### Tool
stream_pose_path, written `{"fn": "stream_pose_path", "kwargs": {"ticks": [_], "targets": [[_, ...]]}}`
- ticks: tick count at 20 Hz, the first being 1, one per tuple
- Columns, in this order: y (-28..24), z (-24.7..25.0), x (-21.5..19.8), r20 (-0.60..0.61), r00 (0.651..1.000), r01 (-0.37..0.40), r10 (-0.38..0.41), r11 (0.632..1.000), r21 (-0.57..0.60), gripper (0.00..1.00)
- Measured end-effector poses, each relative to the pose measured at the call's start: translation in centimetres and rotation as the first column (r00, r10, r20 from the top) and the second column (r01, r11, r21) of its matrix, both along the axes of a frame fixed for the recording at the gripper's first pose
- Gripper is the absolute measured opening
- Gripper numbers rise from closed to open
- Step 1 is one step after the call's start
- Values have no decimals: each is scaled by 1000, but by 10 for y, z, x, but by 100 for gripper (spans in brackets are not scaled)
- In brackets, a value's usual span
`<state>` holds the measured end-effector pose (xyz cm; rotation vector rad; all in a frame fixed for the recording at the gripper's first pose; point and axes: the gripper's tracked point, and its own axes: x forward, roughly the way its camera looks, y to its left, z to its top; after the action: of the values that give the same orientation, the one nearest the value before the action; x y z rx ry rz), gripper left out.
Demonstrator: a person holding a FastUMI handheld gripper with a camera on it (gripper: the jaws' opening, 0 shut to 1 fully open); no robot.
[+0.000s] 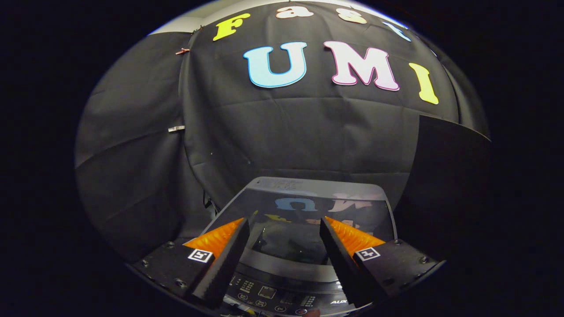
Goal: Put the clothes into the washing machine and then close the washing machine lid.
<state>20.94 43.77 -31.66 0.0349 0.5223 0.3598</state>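
Our tongs (284,229) are spread wide, with nothing between the two fingers (222,268); we hold no clothes in them. We look down along them at the washing machine (299,246), which stands just ahead and below. Through the gap between the fingers we see its lid (304,211), a dark glass panel in a grey frame. The lid lies flat over the tub, so the machine appears closed, and the glass mirrors the booth wall behind it. Through the glass the inside looks dark, and we cannot tell whether any clothes lie in the tub.

Nearer to us than the lid, under the fingertips, runs the machine's control panel (273,297), a dark strip with a small display and rows of round buttons. A fingertip-like bit of something pale shows at the very near edge of the panel, too small for us to say what it is.

Beyond the machine hangs the black cloth wall (282,132) of the booth, creased and pinned. On the far left a small clip (176,128) holds two sheets of cloth together, and another clip (182,51) sits higher up on the same seam. To the right of the machine stands a dark flat panel (449,176), close beside it.
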Motion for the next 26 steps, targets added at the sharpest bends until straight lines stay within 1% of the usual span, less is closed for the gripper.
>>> {"fn": "stream_pose_path", "kwargs": {"ticks": [3,7,12,16,19,22,26], "targets": [[-10,8,-15,1,1000,8,-8,1000,1,100],[-25,30,-23,61,998,22,-21,1000,-13,100],[-37,46,-44,89,996,29,-26,999,-29,100],[-56,84,-57,145,988,45,-43,999,-8,99],[-68,107,-69,162,985,58,-61,998,24,99],[-87,131,-82,196,977,77,-78,997,14,99],[-106,163,-110,219,972,75,-85,996,53,99]]}}
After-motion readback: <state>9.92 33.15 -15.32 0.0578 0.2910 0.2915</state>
